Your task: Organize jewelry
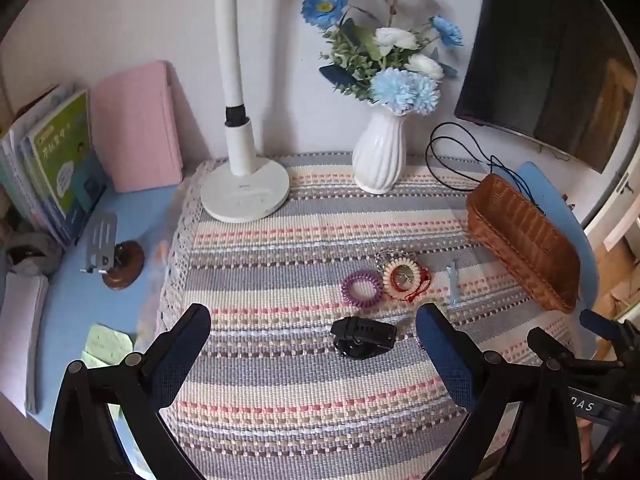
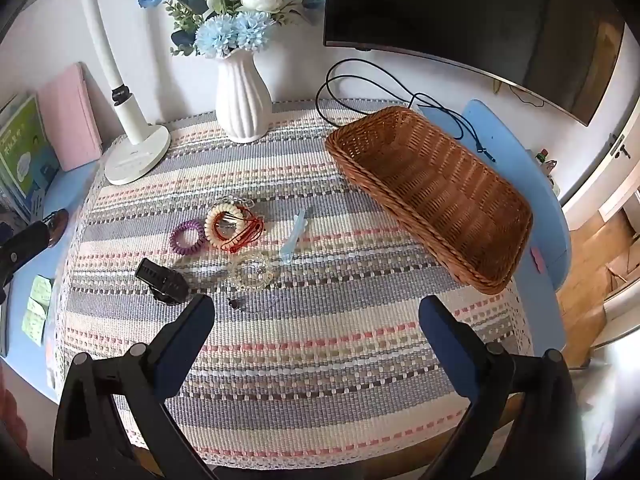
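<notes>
The jewelry lies in a loose cluster at the middle of the striped woven mat (image 2: 304,360). From the right wrist view, a purple coil bracelet (image 2: 187,237) sits at about 11 o'clock from the right gripper (image 2: 316,320), touching a cream beaded bracelet (image 2: 225,227) that has a red cord (image 2: 250,234) tangled across it. A clear beaded bracelet (image 2: 253,270) lies just below them, a pale blue clip (image 2: 294,234) beside it at 12 o'clock, and a black watch (image 2: 162,280) at 10 o'clock, near the left fingertip. A small dark bead (image 2: 236,303) rests just ahead of the jaws.

Both grippers stand wide open, holding nothing. The left gripper (image 1: 314,330) hovers with the watch between its fingers' line.

The wicker basket (image 2: 500,216) sits at 1 o'clock, nothing inside it, its far end near the mat's right edge and a black cable (image 2: 360,76) behind it. A white vase (image 2: 242,100) with blue flowers and a white lamp base (image 2: 138,160) stand along the back at 11 o'clock, well apart from the jewelry. The mat in front of the grippers is bare.
</notes>
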A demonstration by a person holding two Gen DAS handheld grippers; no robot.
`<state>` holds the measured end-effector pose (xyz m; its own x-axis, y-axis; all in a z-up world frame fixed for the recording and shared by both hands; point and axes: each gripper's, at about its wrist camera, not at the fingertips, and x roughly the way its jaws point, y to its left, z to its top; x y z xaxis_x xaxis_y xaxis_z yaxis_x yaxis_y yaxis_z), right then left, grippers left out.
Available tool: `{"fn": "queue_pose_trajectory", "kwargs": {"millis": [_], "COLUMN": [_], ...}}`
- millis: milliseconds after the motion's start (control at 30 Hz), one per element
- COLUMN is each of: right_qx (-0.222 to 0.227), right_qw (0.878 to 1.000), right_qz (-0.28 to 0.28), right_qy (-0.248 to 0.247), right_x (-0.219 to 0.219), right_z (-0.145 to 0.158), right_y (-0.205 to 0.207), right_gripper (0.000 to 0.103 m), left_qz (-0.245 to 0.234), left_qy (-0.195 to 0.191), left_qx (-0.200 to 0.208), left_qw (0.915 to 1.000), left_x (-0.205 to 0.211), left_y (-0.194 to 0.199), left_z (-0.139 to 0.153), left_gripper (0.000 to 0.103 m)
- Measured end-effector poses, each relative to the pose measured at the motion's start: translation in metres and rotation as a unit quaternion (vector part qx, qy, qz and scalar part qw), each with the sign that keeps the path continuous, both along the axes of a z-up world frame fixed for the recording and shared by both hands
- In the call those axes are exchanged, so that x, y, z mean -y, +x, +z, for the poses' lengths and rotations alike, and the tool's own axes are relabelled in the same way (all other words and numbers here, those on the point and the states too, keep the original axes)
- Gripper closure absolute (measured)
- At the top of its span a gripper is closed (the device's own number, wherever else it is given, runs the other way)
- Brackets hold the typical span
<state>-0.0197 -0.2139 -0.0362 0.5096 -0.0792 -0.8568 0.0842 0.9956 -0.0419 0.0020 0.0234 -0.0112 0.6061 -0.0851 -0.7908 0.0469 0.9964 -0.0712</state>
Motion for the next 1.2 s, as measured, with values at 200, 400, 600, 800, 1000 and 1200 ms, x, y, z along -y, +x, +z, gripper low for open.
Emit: {"fn": "queue_pose_trajectory", "kwargs": {"millis": [200, 400, 600, 800, 1000, 1200], "right_qx": [-0.006, -0.01, -0.01, -0.015, -0.017, -0.021], "right_qw": [1.0, 1.0, 1.0, 1.0, 0.999, 0.999], "right_qz": [0.0, 0.0, -0.01, -0.012, -0.01, -0.009], "right_qy": [-0.001, 0.004, 0.013, 0.019, 0.03, 0.029], "right_x": [0.0, 0.002, 0.006, 0.008, 0.008, 0.008], "right_z": [-0.002, -0.005, -0.005, -0.007, -0.007, -0.01], "right_y": [0.002, 0.003, 0.003, 0.004, 0.005, 0.004], "right_gripper": [0.001, 0.001, 0.001, 0.001, 0.001, 0.001], "left_qz": [0.002, -0.003, -0.008, -0.006, -0.005, -0.008], "left_qy": [-0.004, 0.004, -0.003, -0.005, 0.003, 0.004], "left_qx": [-0.004, -0.004, -0.014, -0.012, -0.007, -0.007], "left_qw": [1.0, 1.0, 0.9999, 0.9999, 1.0, 0.9999], "left_x": [0.001, 0.008, 0.007, 0.007, 0.009, 0.011], "left_y": [-0.001, 0.001, 0.002, 0.0, -0.001, -0.001], "left_z": [-0.004, -0.005, -0.01, -0.01, -0.011, -0.009], "left_gripper": [0.001, 0.001, 0.001, 0.001, 0.001, 0.001]}}
